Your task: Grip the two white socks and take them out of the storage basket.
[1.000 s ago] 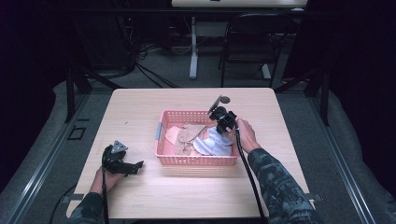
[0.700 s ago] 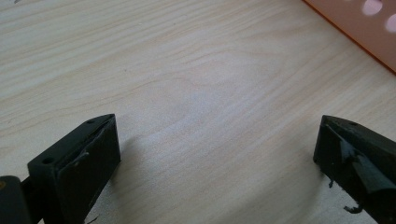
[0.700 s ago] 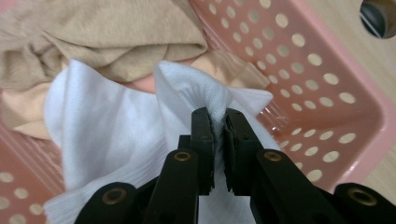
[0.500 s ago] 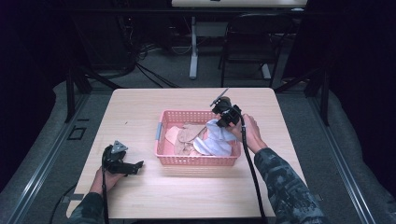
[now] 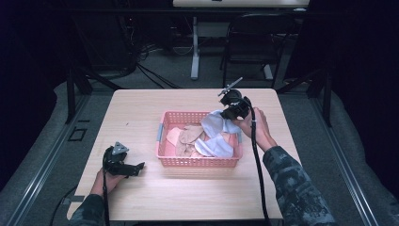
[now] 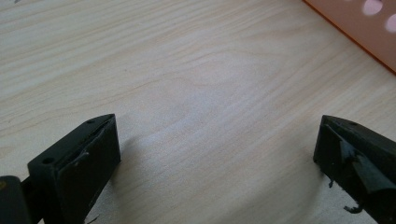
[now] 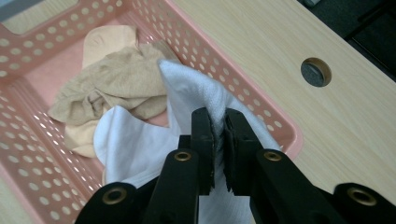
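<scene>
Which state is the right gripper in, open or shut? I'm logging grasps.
Shut: the right gripper has its jaws pinched on a fold of the white cloth above the pink basket.

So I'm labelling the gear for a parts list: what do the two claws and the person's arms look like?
Both claws are black. The left claw carries a grey three-cornered plate on top and has two blocky jaws with worn pads. The right claw has brass-coloured rivets on its jaw arms. A black cable trails from each. The sleeves are camouflage-patterned.
</scene>
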